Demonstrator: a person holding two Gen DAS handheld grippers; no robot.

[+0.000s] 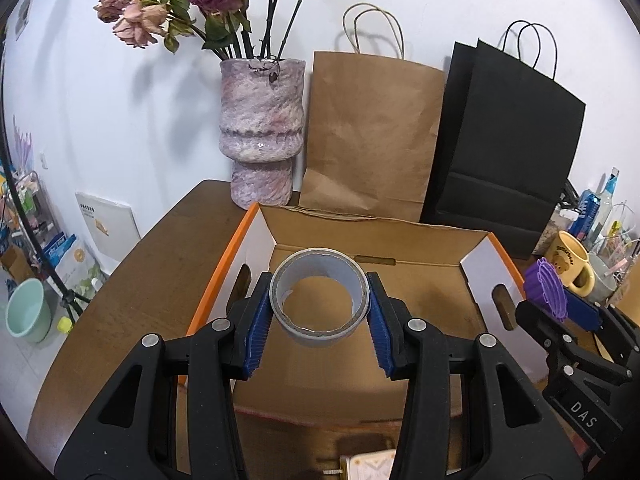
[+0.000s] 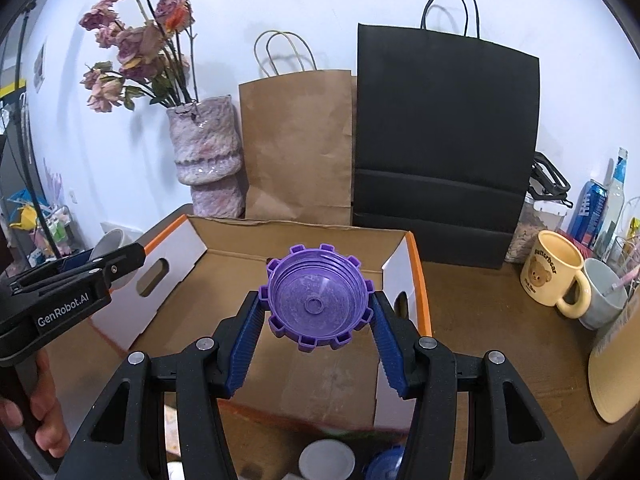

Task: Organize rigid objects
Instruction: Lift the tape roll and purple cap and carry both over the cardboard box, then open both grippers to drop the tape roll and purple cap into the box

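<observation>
Two items carried over the open cardboard box (image 1: 400, 292)

Left gripper (image 1: 319, 312) clamps grey tape roll (image 1: 319, 300); right gripper (image 2: 316, 320) clamps purple notched lid (image 2: 318, 296). Lower each inside the box walls, apart, before releasing.

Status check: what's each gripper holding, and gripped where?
Left gripper clamps the grey tape roll across its outer sides. Right gripper clamps the purple ridged cap across its rim.

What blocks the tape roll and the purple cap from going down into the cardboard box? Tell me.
Nothing visible. The left claw holds the tape roll over the cardboard box, the right claw holds the purple cap over it too; the top is open and the floor beneath looks bare.
</observation>
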